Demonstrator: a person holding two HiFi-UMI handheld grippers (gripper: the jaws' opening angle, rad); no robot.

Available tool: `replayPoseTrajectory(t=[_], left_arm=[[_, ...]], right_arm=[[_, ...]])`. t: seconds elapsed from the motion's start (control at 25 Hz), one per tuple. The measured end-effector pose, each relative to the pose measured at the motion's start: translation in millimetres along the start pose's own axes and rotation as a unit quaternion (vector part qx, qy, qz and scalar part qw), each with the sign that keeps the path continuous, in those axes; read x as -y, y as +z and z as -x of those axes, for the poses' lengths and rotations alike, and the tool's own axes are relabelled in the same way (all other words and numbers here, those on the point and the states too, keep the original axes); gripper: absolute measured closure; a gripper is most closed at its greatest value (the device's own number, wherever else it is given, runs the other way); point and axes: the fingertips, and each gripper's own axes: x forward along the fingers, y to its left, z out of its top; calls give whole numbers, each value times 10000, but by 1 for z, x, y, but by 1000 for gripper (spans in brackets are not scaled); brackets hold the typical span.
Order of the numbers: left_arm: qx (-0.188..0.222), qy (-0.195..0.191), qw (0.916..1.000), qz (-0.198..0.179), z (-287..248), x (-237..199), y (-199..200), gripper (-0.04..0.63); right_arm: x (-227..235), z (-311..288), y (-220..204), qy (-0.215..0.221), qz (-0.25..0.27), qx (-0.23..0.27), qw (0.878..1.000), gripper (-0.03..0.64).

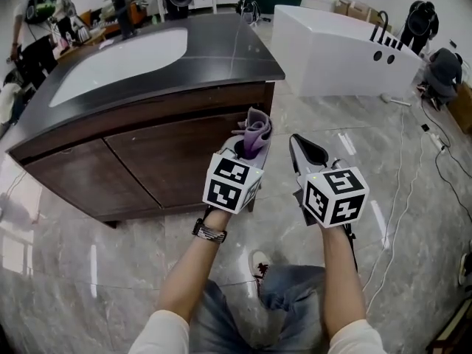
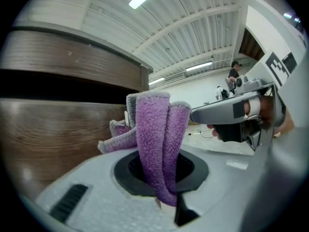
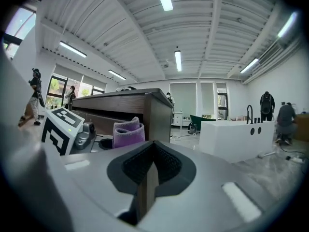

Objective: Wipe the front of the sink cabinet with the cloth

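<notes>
left tongs point(image 2: 161, 190) pinch cloth point(image 2: 154, 139) beside cabinet front point(image 1: 177, 157).

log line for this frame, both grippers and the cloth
left gripper: shut on purple cloth | right gripper: shut, empty | purple cloth: close to sink cabinet front, contact unclear

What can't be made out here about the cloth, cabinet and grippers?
- Whether the cloth touches the cabinet front: in the head view, the left gripper and the cloth itself cover the contact; in the left gripper view, depth is unclear.
- Left jaw tips: in the left gripper view, the cloth wraps them.
- Clutter on the far bench: in the head view, too small.
</notes>
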Motion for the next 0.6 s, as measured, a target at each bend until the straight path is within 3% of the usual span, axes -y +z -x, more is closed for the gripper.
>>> replayPoseTrajectory(t=[0.28, 0.6], left_arm=[[-169, -138, 9997, 86, -12, 9, -26, 549], [-544, 333, 9980, 42, 23, -25, -68, 549]], right_arm=[[-1, 6, 3, 28, -502, 141, 9986, 611], [-30, -6, 1, 264, -521, 76, 9983, 611]])
